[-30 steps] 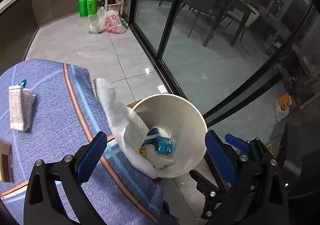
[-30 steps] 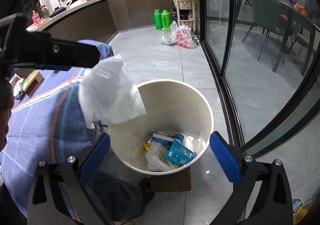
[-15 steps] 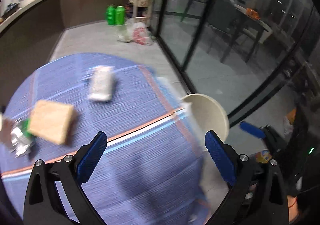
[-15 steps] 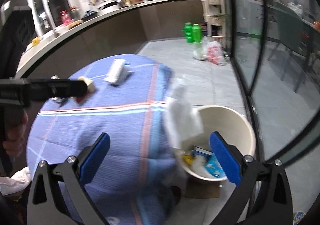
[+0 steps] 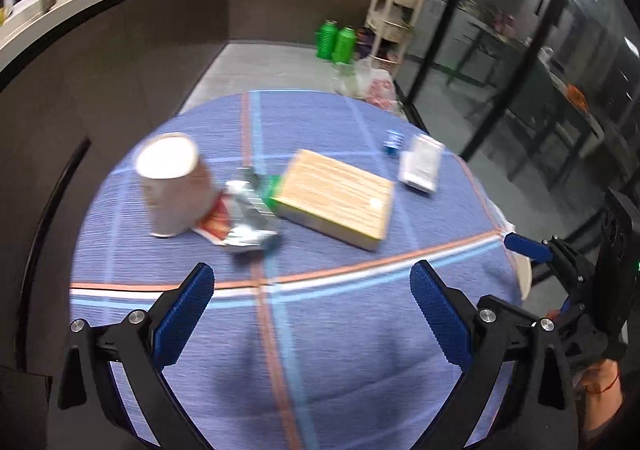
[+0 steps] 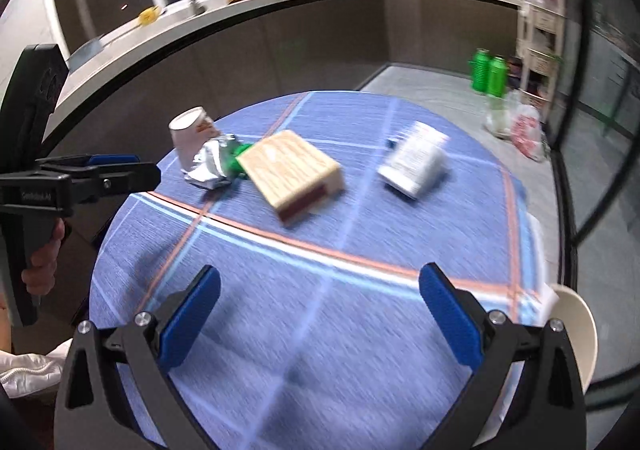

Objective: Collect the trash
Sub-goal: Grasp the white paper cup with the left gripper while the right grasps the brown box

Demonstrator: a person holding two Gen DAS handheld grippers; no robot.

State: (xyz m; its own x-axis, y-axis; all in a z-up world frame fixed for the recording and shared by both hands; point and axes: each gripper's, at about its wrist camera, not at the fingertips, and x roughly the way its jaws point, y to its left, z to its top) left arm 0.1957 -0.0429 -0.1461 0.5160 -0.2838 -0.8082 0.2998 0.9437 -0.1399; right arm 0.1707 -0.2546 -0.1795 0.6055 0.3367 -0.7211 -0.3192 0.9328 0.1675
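While both tools hang empty above the near half of the round table [image 5: 360,350], the step in hand looks like picking the next piece of rubbish.

Landmark: wooden box [image 5: 336,198], approx. mid-table.
- Bin [image 6: 576,330]: off the table's right edge, well apart from the box, only its cream rim showing.
- Paper cup [image 5: 172,185]: left of box, upside down.
- Foil wrapper [image 5: 246,219]: between cup and box, touching both as far as the blur allows.
- White packet [image 5: 422,165]: right of box, lying alone.
- Small blue cap [image 5: 393,139]: just left of the packet, beyond the box.

Left gripper [image 5: 312,324]: jaws wide, nothing held. Right gripper [image 6: 320,320]: jaws wide, nothing held.

Recommendation: right tool takes the packet, being nearest the bin w/ clear space round it; close across its narrow width. Left tool takes the wrapper; pinch a raised fold, not the flat, or the pads may slide off and nudge the cup.
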